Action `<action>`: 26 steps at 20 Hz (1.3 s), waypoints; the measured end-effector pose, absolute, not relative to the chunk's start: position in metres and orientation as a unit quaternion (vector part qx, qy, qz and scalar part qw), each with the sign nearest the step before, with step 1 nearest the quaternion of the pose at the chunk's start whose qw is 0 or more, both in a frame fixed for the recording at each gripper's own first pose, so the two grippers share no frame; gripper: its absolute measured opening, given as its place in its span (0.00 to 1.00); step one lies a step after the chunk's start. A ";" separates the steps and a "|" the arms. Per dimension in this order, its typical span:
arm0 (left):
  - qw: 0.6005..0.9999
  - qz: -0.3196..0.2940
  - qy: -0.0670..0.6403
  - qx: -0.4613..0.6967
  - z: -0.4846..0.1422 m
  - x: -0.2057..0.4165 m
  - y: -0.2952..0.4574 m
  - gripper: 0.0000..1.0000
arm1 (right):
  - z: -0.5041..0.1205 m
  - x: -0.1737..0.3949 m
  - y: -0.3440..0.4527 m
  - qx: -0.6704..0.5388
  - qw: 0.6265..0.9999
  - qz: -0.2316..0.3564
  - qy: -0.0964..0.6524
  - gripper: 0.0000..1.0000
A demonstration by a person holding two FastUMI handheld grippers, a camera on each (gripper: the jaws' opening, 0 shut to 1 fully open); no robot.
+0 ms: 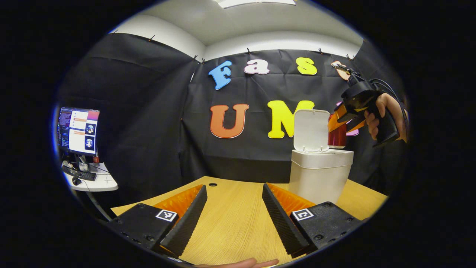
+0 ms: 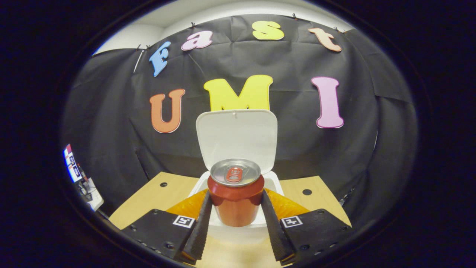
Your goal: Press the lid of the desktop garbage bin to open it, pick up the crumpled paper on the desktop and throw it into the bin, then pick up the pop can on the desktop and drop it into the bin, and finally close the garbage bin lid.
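A booth with black cloth walls is seen, and in it a light wooden desktop [image 1: 234, 219] on which the white garbage bin [image 1: 319, 175] stands, toward the right side in the left gripper view. The lid [image 2: 237, 139] of the bin is raised upright, so the mouth is open. At the far left a monitor [image 1: 78, 130] on a small side table is visible.

The pop can [image 2: 235, 197] is held upright above the open bin by the right gripper [image 2: 235, 219], both fingers being pressed against its red side wall, one on each side. In the left gripper view the can [image 1: 337, 136] is seen just beside the lid, above the rim of the bin.

The left gripper [image 1: 234, 219] is held low over the bare desktop with its jaws spread apart and nothing between them.

The can is judged to be light, with a thin wall that is smooth and easily dented. A grip at the middle of the body is therefore considered suitable, with moderate pressure only. No crumpled paper is noticed on the desktop.
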State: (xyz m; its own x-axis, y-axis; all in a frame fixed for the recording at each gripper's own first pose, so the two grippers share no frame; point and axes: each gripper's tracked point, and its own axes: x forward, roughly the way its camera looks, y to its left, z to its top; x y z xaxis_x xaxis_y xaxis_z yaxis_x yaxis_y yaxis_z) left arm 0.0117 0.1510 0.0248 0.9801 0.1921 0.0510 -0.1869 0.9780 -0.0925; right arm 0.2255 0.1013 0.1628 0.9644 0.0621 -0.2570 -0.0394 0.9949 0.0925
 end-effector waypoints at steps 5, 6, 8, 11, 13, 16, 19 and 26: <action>0.995 0.090 -0.022 -0.047 0.022 0.012 0.150 0.96 | 0.167 0.248 0.112 0.036 0.990 0.002 0.136 0.69; 0.995 0.090 -0.020 -0.047 0.021 0.011 0.151 0.96 | 0.169 0.254 0.114 0.038 0.991 -0.002 0.132 0.70; 0.995 0.088 -0.015 -0.047 0.019 0.012 0.150 0.96 | 0.172 0.263 0.116 0.035 0.991 -0.010 0.128 0.70; 0.995 0.089 -0.009 -0.046 0.015 0.013 0.155 0.96 | 0.171 0.278 0.117 0.049 0.990 -0.016 0.128 0.69; 0.994 0.095 -0.004 -0.049 0.011 0.014 0.162 0.96 | 0.173 0.284 0.124 0.056 0.990 -0.006 0.128 0.69; 0.994 0.101 0.007 -0.050 0.006 0.016 0.170 0.96 | 0.179 0.293 0.120 0.027 0.993 -0.015 0.112 0.69; 0.993 0.105 0.005 -0.050 0.008 0.016 0.176 0.96 | 0.180 0.297 0.126 0.024 0.994 -0.017 0.105 0.69; 0.996 0.080 -0.008 -0.044 0.016 0.014 0.162 0.96 | 0.176 0.300 0.136 0.010 0.994 -0.026 0.109 0.72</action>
